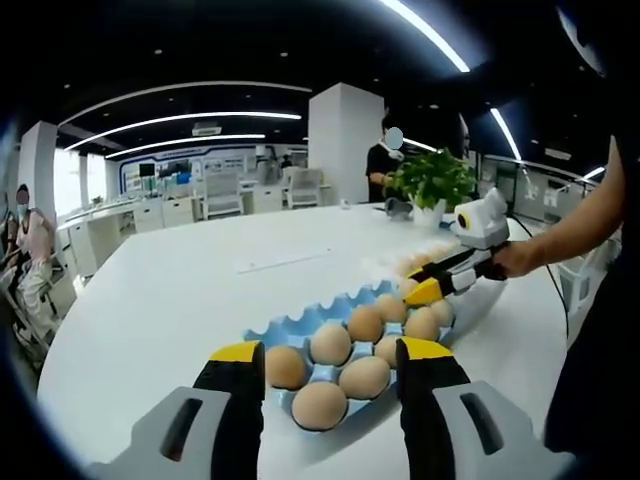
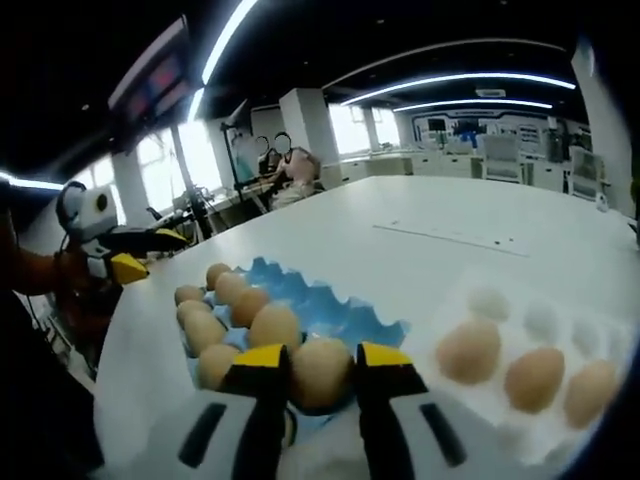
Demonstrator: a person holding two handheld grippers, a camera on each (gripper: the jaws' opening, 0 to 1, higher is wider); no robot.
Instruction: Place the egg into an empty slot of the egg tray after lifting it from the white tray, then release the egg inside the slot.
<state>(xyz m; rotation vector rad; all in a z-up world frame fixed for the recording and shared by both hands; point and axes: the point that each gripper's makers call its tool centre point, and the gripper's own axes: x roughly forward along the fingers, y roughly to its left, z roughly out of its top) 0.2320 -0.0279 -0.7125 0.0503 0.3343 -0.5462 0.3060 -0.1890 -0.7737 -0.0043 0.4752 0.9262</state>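
White table (image 1: 180, 290), potted green plant (image 1: 432, 182), white pillar (image 1: 345, 140), perhaps desks behind (image 1: 190, 205)

The left gripper (image 1: 325, 375) has two black jaws with yellow tips and grey bases with dark slots. The right gripper (image 2: 311, 378) looks the same. The person wears black.

Left hand-held gripper (image 1: 325, 368) open above blue egg tray (image 1: 300, 327); right hand-held gripper (image 1: 425, 287) at far end.

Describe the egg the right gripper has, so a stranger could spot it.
Find the blue egg tray on the white table. At its end nearest the white tray sits one brown egg, the one between the right gripper's yellow-tipped jaws.
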